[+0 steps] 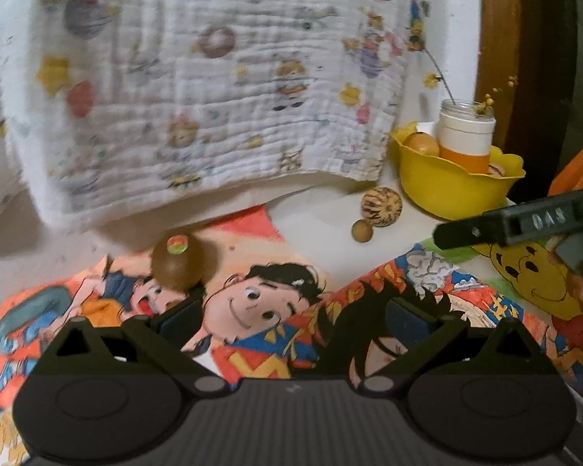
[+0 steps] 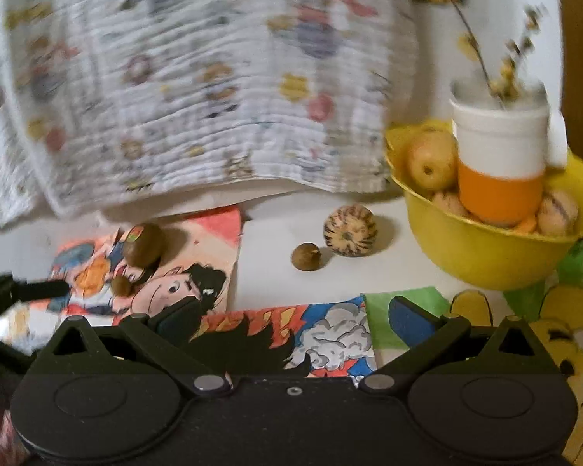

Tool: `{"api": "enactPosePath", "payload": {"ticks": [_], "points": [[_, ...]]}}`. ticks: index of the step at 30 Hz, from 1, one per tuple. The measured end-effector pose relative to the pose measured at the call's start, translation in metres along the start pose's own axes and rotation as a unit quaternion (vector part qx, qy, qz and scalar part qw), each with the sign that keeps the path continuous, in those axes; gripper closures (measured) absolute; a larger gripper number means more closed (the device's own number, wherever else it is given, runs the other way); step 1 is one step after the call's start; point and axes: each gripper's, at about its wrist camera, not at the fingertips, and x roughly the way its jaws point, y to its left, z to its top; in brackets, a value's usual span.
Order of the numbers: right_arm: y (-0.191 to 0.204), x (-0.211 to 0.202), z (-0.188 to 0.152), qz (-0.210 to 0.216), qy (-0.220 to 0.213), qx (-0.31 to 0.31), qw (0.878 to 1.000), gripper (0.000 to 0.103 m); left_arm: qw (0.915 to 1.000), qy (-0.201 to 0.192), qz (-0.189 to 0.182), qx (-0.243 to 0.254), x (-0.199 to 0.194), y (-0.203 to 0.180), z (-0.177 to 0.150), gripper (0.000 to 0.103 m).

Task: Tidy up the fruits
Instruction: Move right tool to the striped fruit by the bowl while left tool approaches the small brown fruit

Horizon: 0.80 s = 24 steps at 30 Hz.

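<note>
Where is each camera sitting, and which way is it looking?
Left wrist: rides the left claw, looking forward over cartoon drawings at the kiwi; the right claw pokes in.
Right wrist: rides the right claw, facing the yellow bowl; the left claw's tip shows at left.
Shared: kiwi, striped fruit, small brown fruit, bowl, jar, blanket.

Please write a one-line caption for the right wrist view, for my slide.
Open right gripper faces a striped melon, a small brown fruit and a yellow bowl of fruit.
</note>
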Motion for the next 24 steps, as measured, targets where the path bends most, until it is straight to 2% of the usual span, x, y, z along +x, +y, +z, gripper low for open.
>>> {"api": "enactPosePath", "payload": {"ticks": [7, 12, 19, 24], "points": [[-0.010, 0.011, 0.003, -0.009, 0.007, 0.021, 1.000, 0.001, 0.9999, -0.005, -0.008, 0.006, 0.014, -0.007, 0.000, 0.000], [-0.015, 0.014, 0.010, -0.018, -0.004, 0.040, 0.999, 0.001, 0.9992, -0.015, -0.012, 0.036, 0.025, -0.018, 0.001, 0.000], [-0.033, 0.026, 0.024, -0.025, -0.008, 0.138, 0.990, 0.007, 0.9953, -0.033, -0.027, 0.087, 0.047, -0.036, 0.011, 0.001], [-0.044, 0.035, 0.029, -0.034, -0.035, 0.200, 0.979, 0.010, 0.9928, -0.042, -0.039, 0.105, 0.067, -0.042, 0.018, 0.002]]}}
